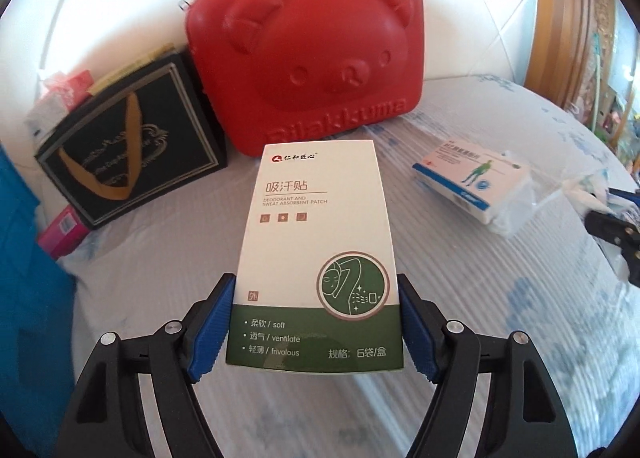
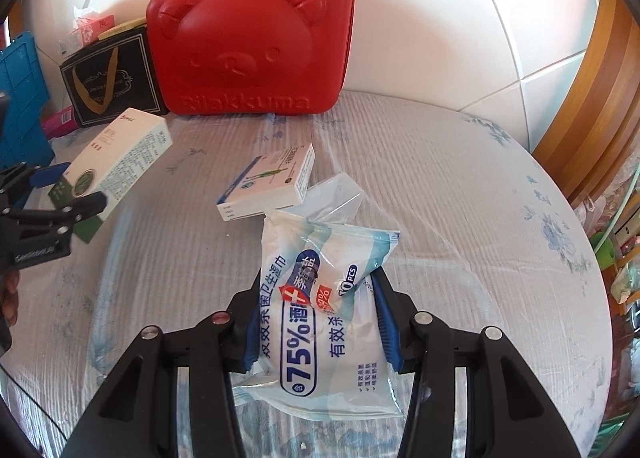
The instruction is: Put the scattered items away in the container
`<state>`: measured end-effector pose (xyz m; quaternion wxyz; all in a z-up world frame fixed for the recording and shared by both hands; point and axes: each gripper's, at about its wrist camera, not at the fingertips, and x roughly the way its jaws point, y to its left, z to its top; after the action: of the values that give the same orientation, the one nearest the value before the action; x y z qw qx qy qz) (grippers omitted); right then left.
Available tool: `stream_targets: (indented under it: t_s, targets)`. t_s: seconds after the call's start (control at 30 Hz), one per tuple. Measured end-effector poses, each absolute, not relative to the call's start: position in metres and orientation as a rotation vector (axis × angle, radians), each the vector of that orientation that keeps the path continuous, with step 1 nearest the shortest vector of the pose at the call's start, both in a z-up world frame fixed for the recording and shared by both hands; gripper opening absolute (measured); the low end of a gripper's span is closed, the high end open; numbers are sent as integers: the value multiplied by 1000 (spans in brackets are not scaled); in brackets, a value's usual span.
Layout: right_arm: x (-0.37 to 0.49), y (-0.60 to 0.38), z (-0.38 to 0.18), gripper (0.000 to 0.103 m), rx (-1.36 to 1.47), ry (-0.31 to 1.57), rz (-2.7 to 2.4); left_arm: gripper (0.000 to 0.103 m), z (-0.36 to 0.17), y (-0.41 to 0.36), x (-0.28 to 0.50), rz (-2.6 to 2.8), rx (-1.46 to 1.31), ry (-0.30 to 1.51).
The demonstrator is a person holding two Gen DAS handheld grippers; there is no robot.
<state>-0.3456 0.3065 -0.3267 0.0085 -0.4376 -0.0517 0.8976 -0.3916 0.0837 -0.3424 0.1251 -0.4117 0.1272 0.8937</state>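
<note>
The left claw (image 1: 316,322) is clamped on the green-and-white patch box (image 1: 316,258), lifted at the frame's centre. The right claw (image 2: 320,322) is clamped on a soft wipes pack (image 2: 320,298) at lower centre. A blue-and-white medicine box (image 2: 268,182) lies on the bed (image 2: 440,218) mid-frame. The closed red bear case (image 2: 248,38) stands upright at top centre, with a black gift bag (image 2: 108,78) just beside it at the left.

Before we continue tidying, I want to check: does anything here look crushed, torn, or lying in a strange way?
Only a little. The wet wipes pack is creased and buckled where the right gripper squeezes it. The blue-and-white medicine box on the bed lies tilted, one end propped on a clear plastic bag. The sweat patch box looks undamaged.
</note>
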Motion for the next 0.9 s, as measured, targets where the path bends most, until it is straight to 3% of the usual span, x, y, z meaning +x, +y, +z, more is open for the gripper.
stream_targets:
  t_s: [0.4, 0.63, 0.9]
  targets:
    - [-303, 284, -260, 46, -1353, -200, 2818, 76, -218, 31, -292, 2696, -1102, 349]
    - [-300, 297, -265, 46, -1445, -242, 2745, 76, -158, 4, -250, 2767, -1025, 352]
    - [-296, 340, -319, 46, -1637, -402, 2489, 76, -128, -22, -223, 2821, -961, 348]
